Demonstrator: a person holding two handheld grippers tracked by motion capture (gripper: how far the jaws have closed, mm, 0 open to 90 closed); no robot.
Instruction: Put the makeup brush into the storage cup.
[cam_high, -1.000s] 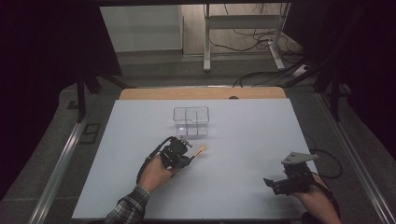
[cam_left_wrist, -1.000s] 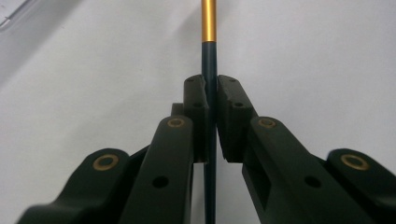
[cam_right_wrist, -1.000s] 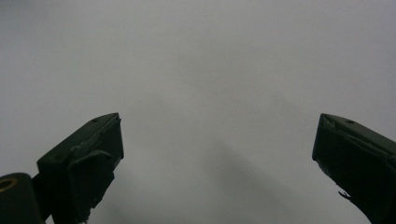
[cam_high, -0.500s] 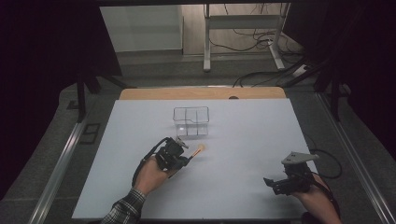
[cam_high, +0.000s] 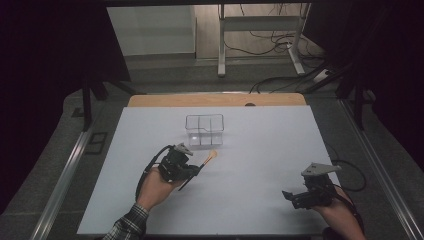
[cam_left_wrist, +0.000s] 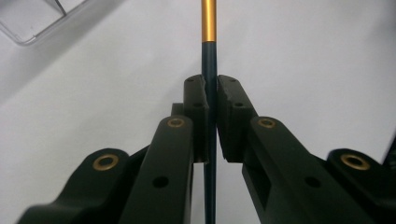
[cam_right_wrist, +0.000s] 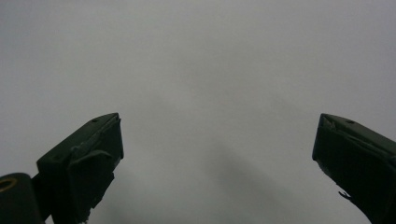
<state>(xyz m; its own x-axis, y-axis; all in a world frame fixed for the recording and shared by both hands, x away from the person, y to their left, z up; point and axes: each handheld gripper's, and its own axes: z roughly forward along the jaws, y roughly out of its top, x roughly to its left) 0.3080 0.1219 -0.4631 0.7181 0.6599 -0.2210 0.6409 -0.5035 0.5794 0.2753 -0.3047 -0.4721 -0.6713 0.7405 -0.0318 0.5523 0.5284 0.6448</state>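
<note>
A thin brush (cam_high: 206, 162) with a dark handle, a gold ferrule (cam_left_wrist: 208, 21) and a pale orange tip is held over the white table (cam_high: 260, 150). My left gripper (cam_high: 196, 171) is shut on its handle (cam_left_wrist: 209, 60), and the pads (cam_left_wrist: 195, 100) press it from both sides. The tip points toward a clear plastic box (cam_high: 204, 130) with compartments, just beyond it. A corner of that clear box (cam_left_wrist: 32, 23) appears at the top left of the left gripper view. My right gripper (cam_high: 291, 196) rests near the front right of the table, its jaws (cam_right_wrist: 217, 140) wide apart over bare white surface.
A wooden strip (cam_high: 215, 100) borders the table's far edge. Metal rails (cam_high: 65, 175) run along both sides. Behind the table are a metal stand (cam_high: 260, 30) and loose cables (cam_high: 280, 75) on the floor.
My left gripper has shifted a little to the left with the brush still clamped. The right gripper has stayed where it was.
</note>
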